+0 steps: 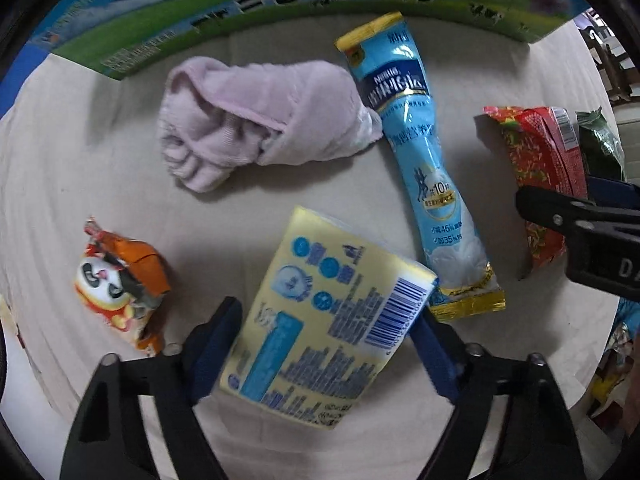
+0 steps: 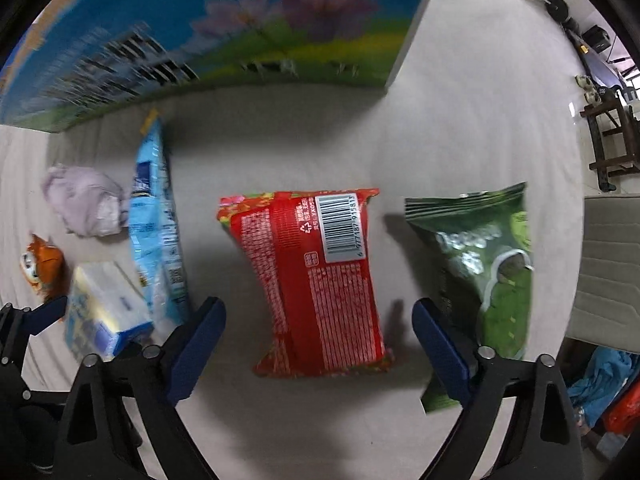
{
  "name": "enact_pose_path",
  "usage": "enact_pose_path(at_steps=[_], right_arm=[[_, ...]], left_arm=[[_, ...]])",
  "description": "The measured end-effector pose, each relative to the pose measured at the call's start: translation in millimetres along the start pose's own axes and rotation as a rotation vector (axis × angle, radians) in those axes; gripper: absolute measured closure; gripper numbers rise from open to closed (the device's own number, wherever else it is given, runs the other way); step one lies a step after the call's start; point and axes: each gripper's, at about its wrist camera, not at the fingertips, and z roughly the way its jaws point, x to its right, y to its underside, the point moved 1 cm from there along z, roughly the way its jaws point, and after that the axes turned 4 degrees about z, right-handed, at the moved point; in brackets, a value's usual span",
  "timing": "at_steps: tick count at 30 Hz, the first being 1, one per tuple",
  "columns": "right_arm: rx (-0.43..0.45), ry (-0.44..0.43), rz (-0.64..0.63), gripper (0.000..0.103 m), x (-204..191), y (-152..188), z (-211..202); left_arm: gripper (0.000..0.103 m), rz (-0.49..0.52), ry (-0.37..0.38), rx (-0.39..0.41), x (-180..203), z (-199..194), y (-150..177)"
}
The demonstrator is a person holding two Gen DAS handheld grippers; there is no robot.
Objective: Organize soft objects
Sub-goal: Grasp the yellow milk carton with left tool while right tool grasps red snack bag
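A yellow tissue pack [image 1: 320, 320] sits between the spread jaws of the left gripper [image 1: 326, 344], both blue pads close against its sides — whether they press it cannot be told. Beyond the jaws lie a pink towel [image 1: 260, 120] and a blue Nestlé milk-powder sachet [image 1: 420, 160]; a panda snack pouch [image 1: 120, 284] lies left. The right gripper [image 2: 318, 344] stands wide open around a red snack packet [image 2: 320, 280] — not touching — with a green bag [image 2: 488, 268] just outside its right jaw
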Motion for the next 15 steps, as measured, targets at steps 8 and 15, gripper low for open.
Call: enact_pose_path(at_steps=[8,15], right_arm=[[-0.02,0.049,-0.018,0.027,-1,-3,30],[-0.027,0.018,-0.025,0.054,7,17,16]], left_arm=[[0.034,-0.041,-0.012,0.021,3,-3,11],[0.035,-0.149,-0.025,0.06,-3,-21,37]])
